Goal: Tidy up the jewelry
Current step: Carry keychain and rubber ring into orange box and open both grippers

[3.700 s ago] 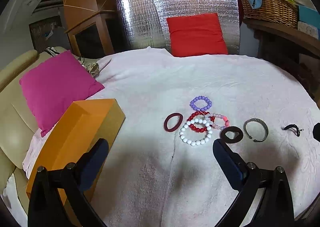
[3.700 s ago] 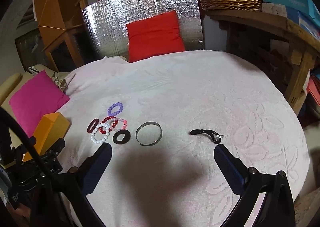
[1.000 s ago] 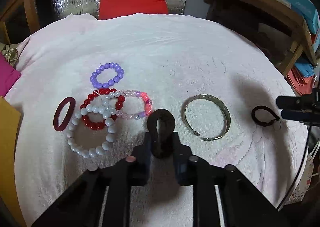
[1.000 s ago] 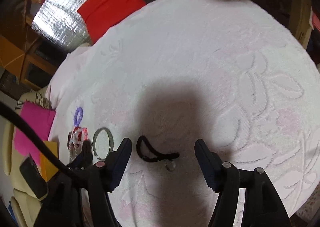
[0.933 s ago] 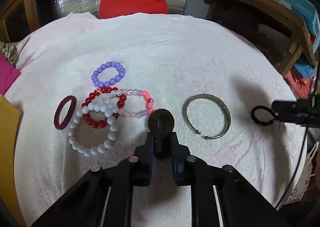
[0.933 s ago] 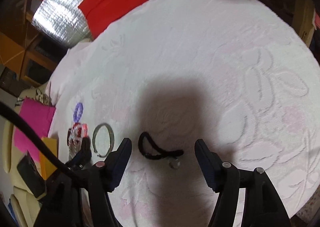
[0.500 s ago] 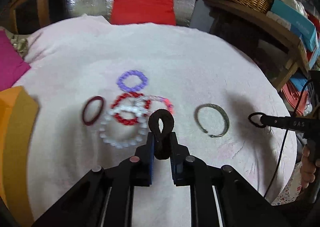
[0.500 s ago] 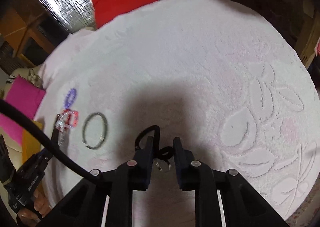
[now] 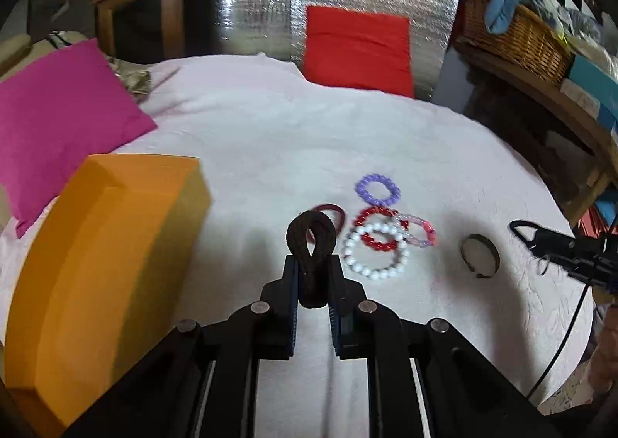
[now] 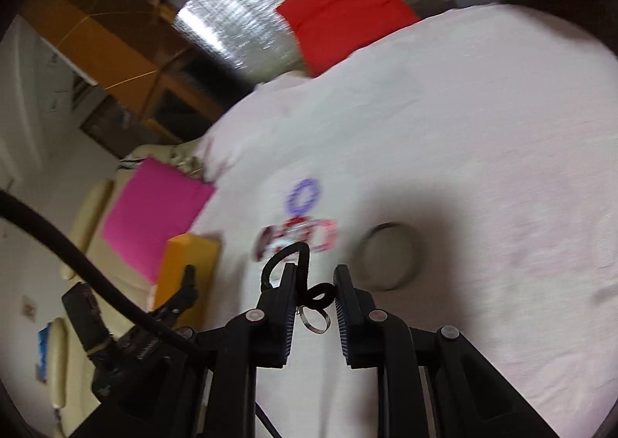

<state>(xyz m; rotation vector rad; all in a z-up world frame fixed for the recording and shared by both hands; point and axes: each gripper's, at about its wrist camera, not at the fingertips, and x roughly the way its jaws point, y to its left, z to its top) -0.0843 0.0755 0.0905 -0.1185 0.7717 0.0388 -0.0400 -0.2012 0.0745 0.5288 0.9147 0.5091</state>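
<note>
Dark brown hair tie pinched between closed jaws of left gripper, lifted above pink tablecloth, just right of orange box. Black cord loop with metal ring clamped in right gripper, raised. Beaded bracelets beyond box, on cloth; metal bangle farther right.

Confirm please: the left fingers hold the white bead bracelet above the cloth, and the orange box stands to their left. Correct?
Not quite. In the left wrist view the left fingers hold the dark brown ring; the white bead bracelet lies on the cloth. The orange box is to their left.
</note>
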